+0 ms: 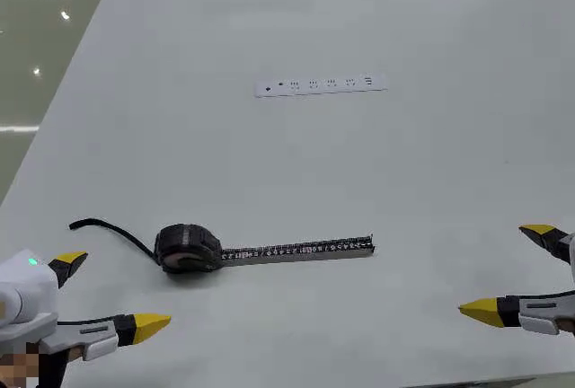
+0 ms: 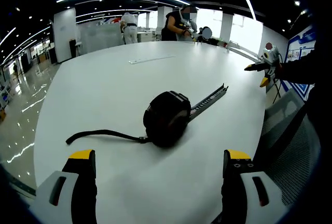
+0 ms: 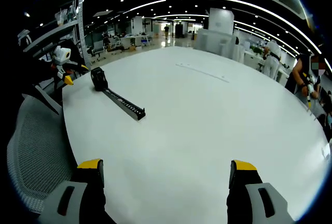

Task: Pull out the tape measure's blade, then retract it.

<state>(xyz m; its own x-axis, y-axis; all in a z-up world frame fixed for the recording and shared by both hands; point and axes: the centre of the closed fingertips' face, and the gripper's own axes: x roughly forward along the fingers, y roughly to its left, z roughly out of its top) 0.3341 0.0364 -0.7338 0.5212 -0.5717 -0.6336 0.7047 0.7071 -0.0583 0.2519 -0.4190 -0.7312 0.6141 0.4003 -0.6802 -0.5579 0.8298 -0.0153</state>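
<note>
A black tape measure [image 1: 188, 248] lies on the white table [image 1: 296, 163], its blade [image 1: 301, 249] pulled out to the right and a black wrist strap [image 1: 103, 227] trailing left. My left gripper [image 1: 112, 291] stands open just left of the case, nothing between its yellow-tipped fingers. In the left gripper view the tape measure [image 2: 167, 117] sits a little ahead of the open gripper [image 2: 160, 157]. My right gripper [image 1: 514, 271] is open at the right edge, well clear of the blade's hook. The right gripper view has the tape measure [image 3: 99, 79] and blade [image 3: 124, 104] far to the left of its gripper [image 3: 163, 168].
A flat white power strip [image 1: 321, 84] lies in the table's middle, beyond the tape measure. A mesh chair seat [image 3: 33, 146] is below the table's near edge. People stand at the table's far side [image 2: 176, 23].
</note>
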